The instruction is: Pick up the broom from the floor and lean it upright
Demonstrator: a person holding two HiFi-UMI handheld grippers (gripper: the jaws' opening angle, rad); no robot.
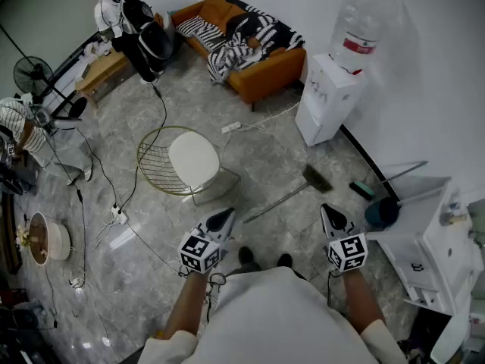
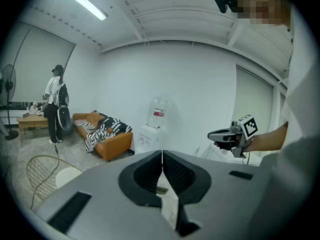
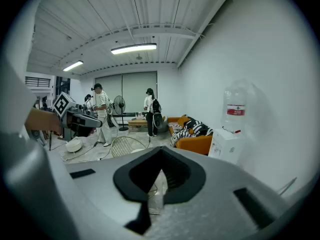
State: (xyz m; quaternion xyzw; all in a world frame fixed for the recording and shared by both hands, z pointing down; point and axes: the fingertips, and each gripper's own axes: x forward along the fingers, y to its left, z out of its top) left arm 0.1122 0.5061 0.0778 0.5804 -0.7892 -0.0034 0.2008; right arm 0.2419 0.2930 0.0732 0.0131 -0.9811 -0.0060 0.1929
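At lower centre the left gripper (image 1: 223, 220) and the right gripper (image 1: 333, 218) each have their jaws pressed together, with nothing between them. Just above and between them the broom (image 1: 286, 196) lies flat on the grey floor (image 1: 265, 158). Its head seems to point toward the white water dispenser (image 1: 326, 97) at upper right.

Bare floor (image 1: 267, 152) lies open around the broom (image 1: 288, 196) — a wire chair (image 1: 193, 158) crowds its left, a white cabinet (image 1: 421, 227) its right.
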